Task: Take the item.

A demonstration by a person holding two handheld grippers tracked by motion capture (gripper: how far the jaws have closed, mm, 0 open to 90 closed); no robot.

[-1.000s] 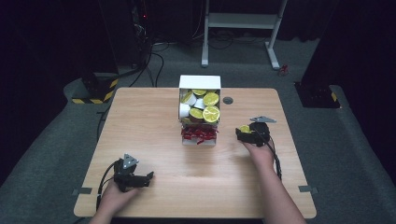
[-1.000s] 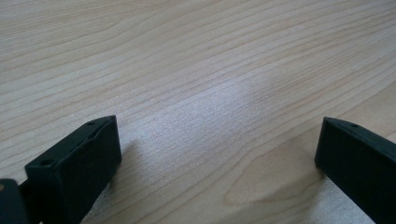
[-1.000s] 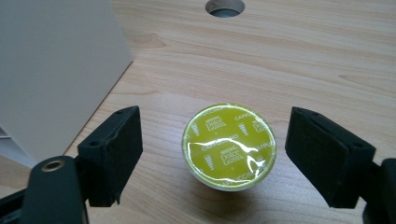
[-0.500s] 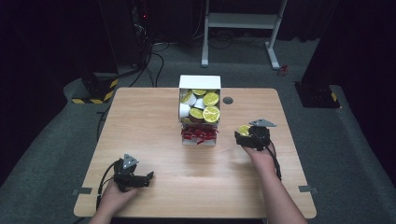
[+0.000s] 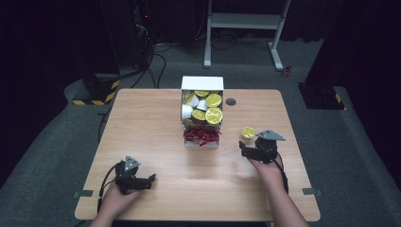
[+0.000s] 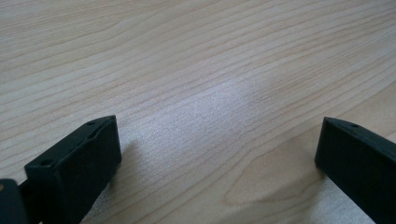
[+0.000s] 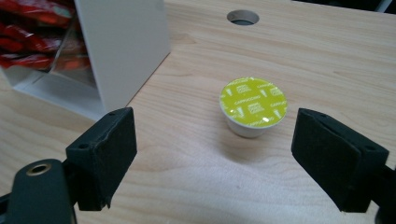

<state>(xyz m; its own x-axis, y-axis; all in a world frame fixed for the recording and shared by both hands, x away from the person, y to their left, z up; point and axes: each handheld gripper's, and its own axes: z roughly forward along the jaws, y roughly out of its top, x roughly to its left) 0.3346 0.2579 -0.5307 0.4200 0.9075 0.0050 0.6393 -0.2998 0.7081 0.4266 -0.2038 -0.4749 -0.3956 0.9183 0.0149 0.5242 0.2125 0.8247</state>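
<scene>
Resting near the tabletop's (image 5: 156,118) front edge, the left tool (image 5: 150,179) gapes over bare wood. Right tool (image 7: 215,154) gapes, released, behind a yellow-lidded capsule (image 7: 252,106) standing free. A white box (image 5: 202,85) holds more capsules (image 5: 213,115).

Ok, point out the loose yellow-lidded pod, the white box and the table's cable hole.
Pod (image 7: 252,106), right gripper view, lid centre.
White box (image 7: 123,44), right gripper view, side wall.
Cable hole (image 7: 243,17), right gripper view, its opening.
</scene>
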